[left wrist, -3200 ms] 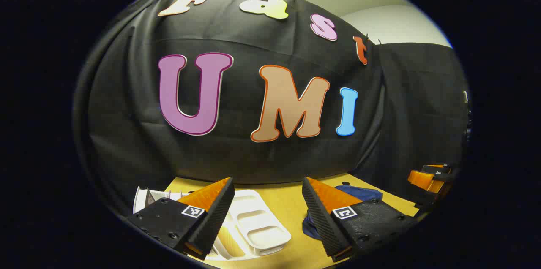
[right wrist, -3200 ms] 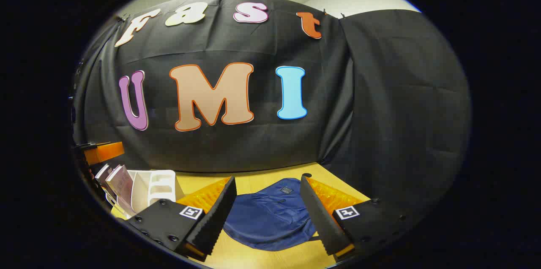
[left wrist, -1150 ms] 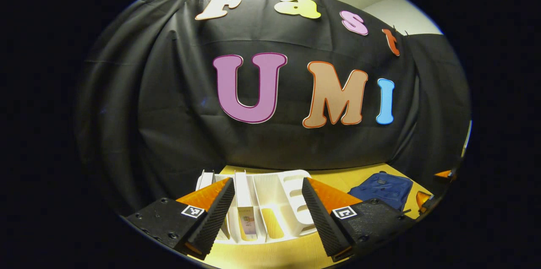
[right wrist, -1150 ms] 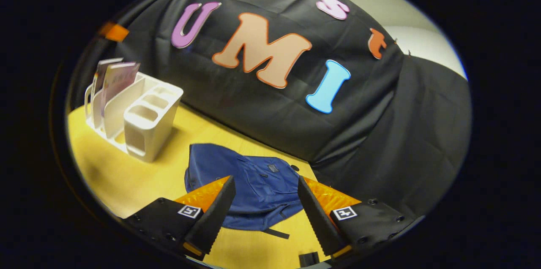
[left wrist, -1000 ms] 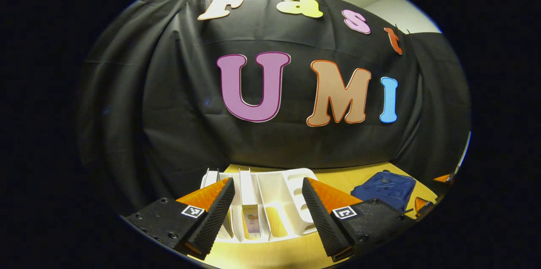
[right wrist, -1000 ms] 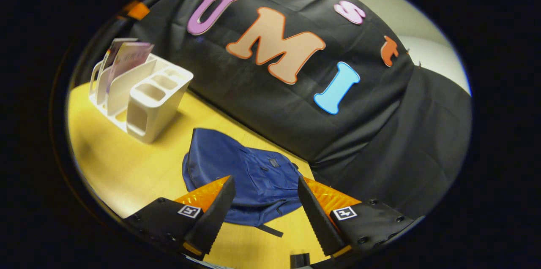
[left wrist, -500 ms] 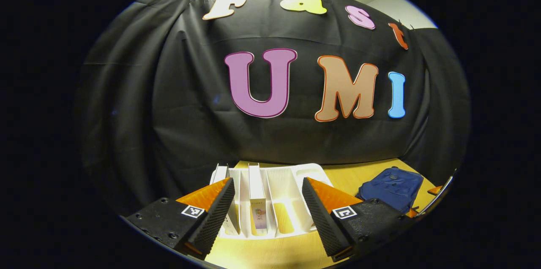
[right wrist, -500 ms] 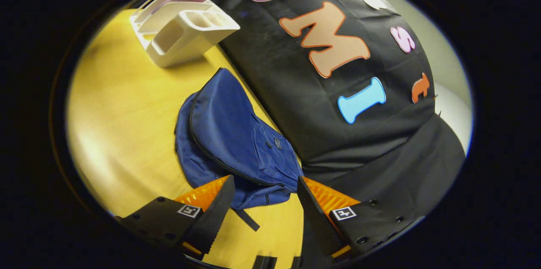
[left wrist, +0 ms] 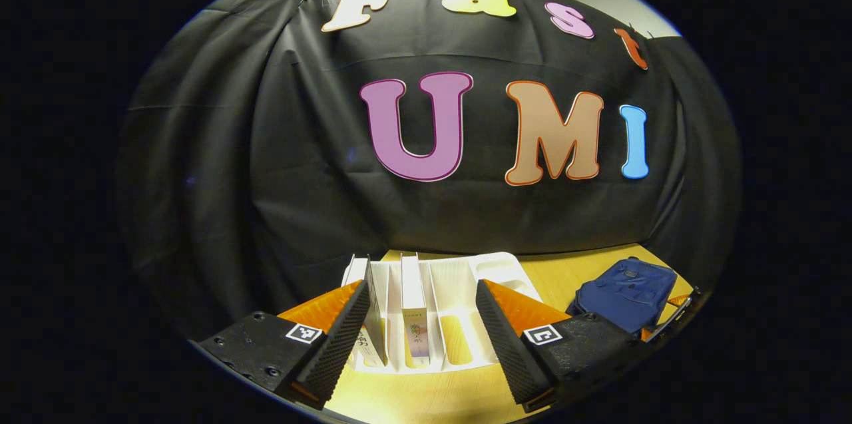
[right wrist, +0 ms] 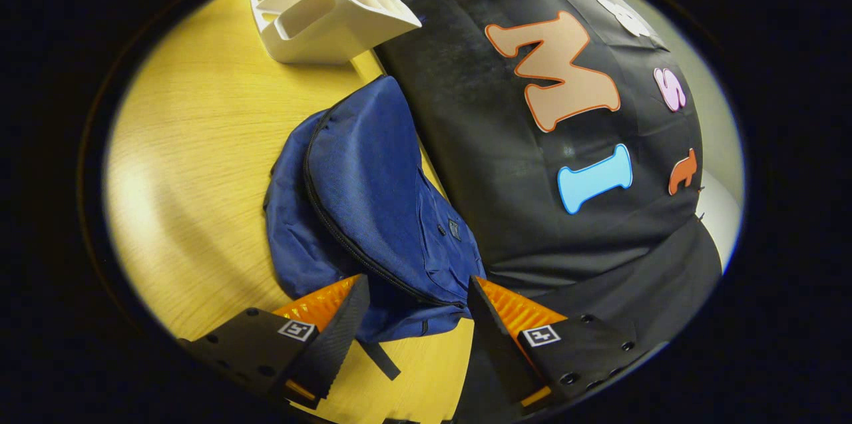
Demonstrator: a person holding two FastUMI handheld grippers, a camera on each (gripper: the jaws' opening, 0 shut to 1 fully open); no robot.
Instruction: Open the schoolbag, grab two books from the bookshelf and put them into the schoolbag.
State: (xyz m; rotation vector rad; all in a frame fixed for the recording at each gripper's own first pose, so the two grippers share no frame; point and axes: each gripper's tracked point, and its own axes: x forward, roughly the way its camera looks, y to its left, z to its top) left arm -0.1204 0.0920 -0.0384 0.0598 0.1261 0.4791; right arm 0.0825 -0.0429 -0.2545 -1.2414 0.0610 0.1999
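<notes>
A blue schoolbag [right wrist: 373,204] lies flat and zipped on the yellow table [right wrist: 193,144], against the black cloth wall. My right gripper [right wrist: 418,317] hovers open just over the bag's near end, rolled sideways. The bag [left wrist: 626,294] also shows at the far right of the left gripper view. A white bookshelf [left wrist: 459,324] stands on the table with two upright books [left wrist: 414,307] in its left slots. My left gripper [left wrist: 423,324] is open in front of the shelf, its fingers framing the books without touching them.
The bookshelf [right wrist: 333,11] sits at the top of the right gripper view, left of the bag, with bare table between them. A dark strap [right wrist: 383,361] trails from the bag's near end. The black cloth wall [left wrist: 426,211] rises right behind shelf and bag.
My right gripper has dropped toward the bag and rolled further, so the bag looms larger. My left gripper has crept closer to the bookshelf. Both stay open.
</notes>
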